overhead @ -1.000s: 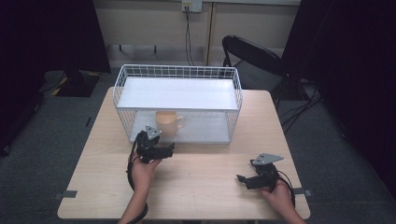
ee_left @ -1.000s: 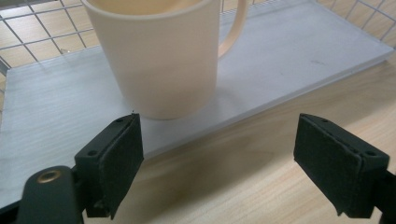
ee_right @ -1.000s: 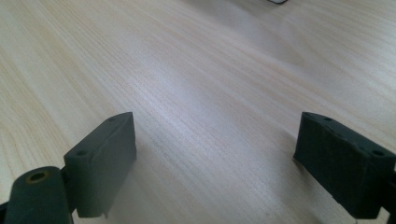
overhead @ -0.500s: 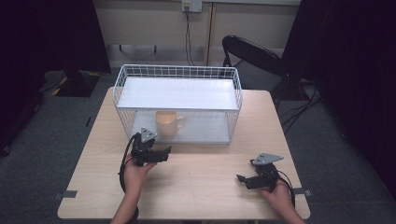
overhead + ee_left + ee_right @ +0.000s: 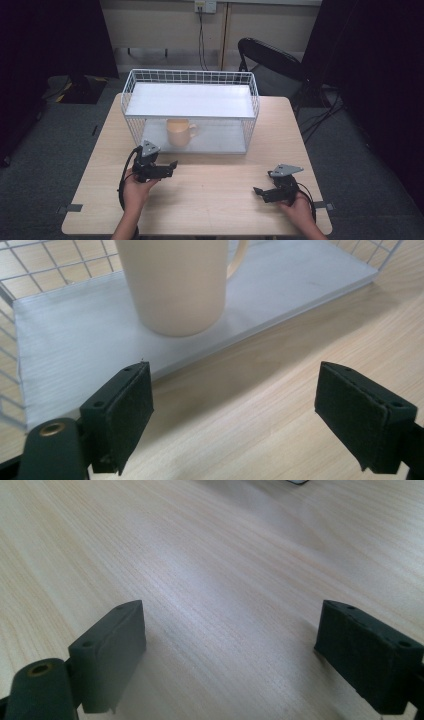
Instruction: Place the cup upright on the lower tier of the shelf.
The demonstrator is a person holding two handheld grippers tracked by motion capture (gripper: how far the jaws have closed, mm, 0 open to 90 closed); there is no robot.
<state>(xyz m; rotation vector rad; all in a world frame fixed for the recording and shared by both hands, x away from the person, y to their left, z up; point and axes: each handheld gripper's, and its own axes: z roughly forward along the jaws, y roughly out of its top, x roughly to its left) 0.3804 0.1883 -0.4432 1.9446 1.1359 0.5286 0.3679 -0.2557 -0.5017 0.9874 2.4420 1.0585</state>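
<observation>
A cream mug (image 5: 180, 132) stands upright on the lower white shelf of a white wire rack (image 5: 132, 122), its handle to the right. In the left gripper view the mug (image 5: 175, 285) sits just beyond the open jaws, on the white shelf board (image 5: 65, 335). My left gripper (image 5: 170, 167) is open, held over the table just in front of the rack, holding nothing. My right gripper (image 5: 260, 192) is open near the front right of the table. Bare wood lies between its pads (image 5: 112, 655).
The rack's top shelf (image 5: 190, 100) is a bare white board. The wooden table (image 5: 215, 200) has free room between the two grippers. A black chair (image 5: 272, 62) stands behind the table's far right, and dark curtains flank the room.
My left gripper has drawn back from the mug and rack toward the person and turned rightward. The right gripper has stayed put.
</observation>
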